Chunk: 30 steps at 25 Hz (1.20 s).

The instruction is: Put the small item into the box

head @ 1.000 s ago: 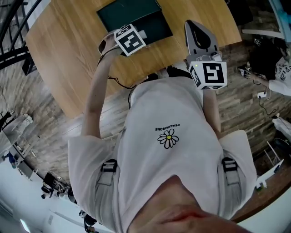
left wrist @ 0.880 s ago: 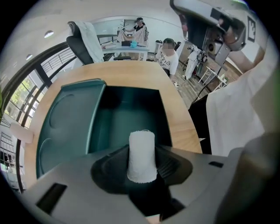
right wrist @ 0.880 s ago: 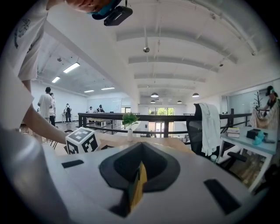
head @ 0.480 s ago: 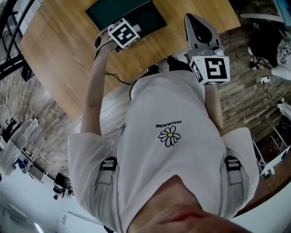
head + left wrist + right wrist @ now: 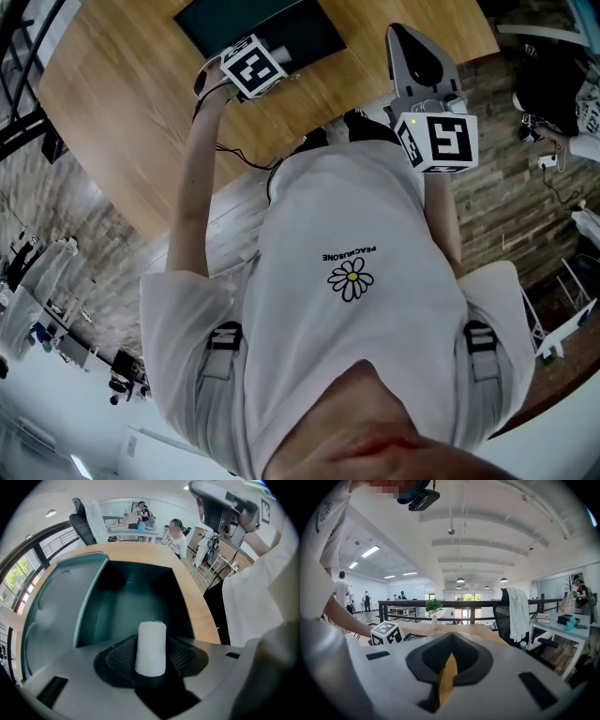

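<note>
Left tool (image 5: 150,654) just opening; white cylinder (image 5: 151,644) between jaws.

The head view looks steeply down past the person's own chest onto the wooden table (image 5: 112,122) and the dark green box (image 5: 314,33). The camera on the left gripper (image 5: 151,641) sits close behind its jaws, tilted down into that same box. This is ground both views share. The one on the right gripper (image 5: 449,656) faces almost level across the room and catches the left gripper's marker cube (image 5: 386,632).
</note>
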Tool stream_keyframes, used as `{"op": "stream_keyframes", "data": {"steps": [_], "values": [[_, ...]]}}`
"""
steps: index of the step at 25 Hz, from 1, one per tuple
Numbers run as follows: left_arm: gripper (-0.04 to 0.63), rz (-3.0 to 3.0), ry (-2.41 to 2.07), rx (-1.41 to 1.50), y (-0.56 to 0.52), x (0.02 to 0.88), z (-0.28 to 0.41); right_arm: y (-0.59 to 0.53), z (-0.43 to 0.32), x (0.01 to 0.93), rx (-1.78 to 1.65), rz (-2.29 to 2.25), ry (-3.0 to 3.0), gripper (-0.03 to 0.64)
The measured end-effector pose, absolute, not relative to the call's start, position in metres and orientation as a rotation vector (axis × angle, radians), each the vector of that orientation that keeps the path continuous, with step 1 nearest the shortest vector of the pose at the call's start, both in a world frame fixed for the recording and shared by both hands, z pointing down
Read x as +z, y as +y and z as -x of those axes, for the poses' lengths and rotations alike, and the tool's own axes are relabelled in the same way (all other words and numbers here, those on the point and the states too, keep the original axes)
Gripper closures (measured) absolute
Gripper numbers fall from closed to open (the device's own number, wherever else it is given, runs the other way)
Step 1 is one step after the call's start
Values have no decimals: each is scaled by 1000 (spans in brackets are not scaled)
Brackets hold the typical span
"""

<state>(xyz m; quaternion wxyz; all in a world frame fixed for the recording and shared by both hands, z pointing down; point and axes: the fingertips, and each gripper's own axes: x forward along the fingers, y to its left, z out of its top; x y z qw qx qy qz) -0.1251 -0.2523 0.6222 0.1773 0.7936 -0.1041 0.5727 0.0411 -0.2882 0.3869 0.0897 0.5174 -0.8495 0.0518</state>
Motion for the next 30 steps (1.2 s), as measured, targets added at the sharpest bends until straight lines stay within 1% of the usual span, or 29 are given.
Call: {"op": "stream_keyframes", "data": {"steps": [5, 13, 18, 23, 27, 30], "values": [[343, -2247, -315, 1625, -254, 618, 125, -290, -45, 386, 155, -1542, -2526, 611], [341, -2317, -356, 1588, -261, 597, 121, -293, -38, 378, 114, -1519, -2553, 611], [341, -2417, -430, 1488, -270, 560, 109, -294, -34, 369, 59, -1494, -2572, 611], [341, -2556, -642, 1323, -298, 495, 104, -301, -23, 353, 1, -1473, -2606, 611], [344, -2687, -966, 1091, -324, 427, 111, -308, -10, 338, -56, -1448, -2651, 611], [375, -2734, -1257, 883, -337, 371, 127, -317, 3, 319, -136, -1416, -2711, 611]]}}
